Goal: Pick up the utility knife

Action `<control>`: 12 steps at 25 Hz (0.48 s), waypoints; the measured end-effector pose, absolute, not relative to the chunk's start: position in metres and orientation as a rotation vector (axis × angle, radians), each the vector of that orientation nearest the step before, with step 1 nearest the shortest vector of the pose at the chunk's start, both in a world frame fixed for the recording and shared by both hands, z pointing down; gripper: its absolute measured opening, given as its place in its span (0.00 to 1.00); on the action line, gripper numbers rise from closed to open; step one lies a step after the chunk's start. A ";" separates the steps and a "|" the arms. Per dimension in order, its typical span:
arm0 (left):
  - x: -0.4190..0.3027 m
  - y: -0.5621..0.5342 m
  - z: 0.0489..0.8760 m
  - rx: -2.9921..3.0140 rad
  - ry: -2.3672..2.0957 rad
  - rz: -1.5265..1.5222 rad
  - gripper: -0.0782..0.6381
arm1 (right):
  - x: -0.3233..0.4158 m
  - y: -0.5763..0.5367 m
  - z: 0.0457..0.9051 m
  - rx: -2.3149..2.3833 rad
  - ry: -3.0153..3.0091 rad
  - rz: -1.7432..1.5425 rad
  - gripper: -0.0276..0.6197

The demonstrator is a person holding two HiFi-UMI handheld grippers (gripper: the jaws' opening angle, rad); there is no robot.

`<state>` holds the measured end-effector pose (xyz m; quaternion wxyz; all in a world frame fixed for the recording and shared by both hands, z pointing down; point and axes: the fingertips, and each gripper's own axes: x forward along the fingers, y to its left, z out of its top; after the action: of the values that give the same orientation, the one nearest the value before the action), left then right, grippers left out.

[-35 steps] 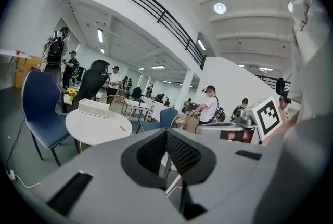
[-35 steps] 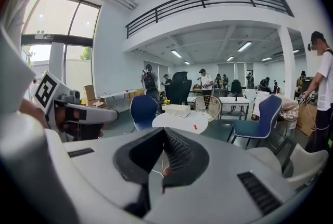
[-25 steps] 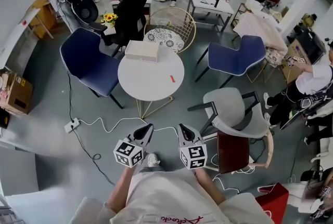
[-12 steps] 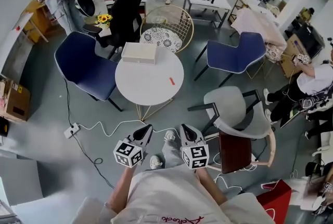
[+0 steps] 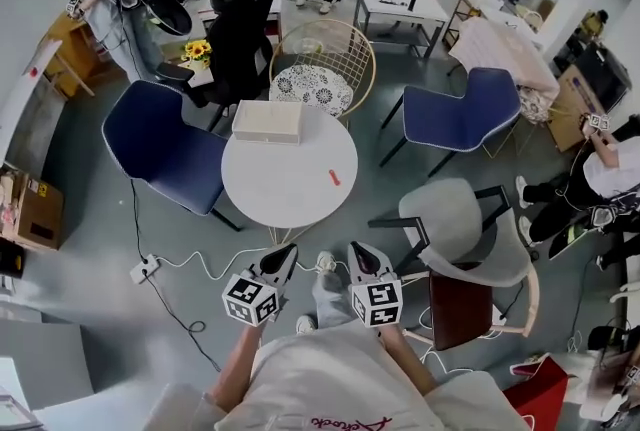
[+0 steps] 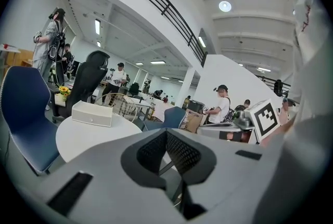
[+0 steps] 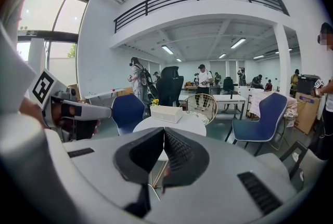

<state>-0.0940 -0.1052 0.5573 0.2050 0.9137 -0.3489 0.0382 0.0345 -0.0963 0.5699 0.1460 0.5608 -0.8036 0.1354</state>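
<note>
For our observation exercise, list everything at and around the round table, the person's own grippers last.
table: one, white, mid-floor
utility knife: one, red, on the table's right part
box: one, white, on the table's far edge
left chair: one, blue, left of the table
right chair: one, blue, right of the table
wire chair: one, gold, behind the table
armchair: one, grey, nearer, at right
left gripper: one, grey, shut, empty, short of the table
right gripper: one, grey, shut, empty, beside the left gripper
</note>
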 end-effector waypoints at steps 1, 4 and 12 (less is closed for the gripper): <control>-0.094 -0.114 0.557 2.549 -0.975 0.110 0.13 | 0.035 -0.105 0.570 1.613 -2.318 0.390 0.07; -0.095 -0.143 0.554 2.546 -0.991 0.112 0.13 | 0.036 -0.134 0.570 1.604 -2.323 0.398 0.07; -0.081 -0.217 0.544 2.538 -1.021 0.114 0.13 | 0.046 -0.213 0.561 1.570 -2.351 0.387 0.07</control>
<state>-0.0811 -0.2168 0.5441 0.2005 0.9081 -0.3654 0.0407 0.0461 -0.2127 0.5612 0.1434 0.5445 -0.8154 0.1343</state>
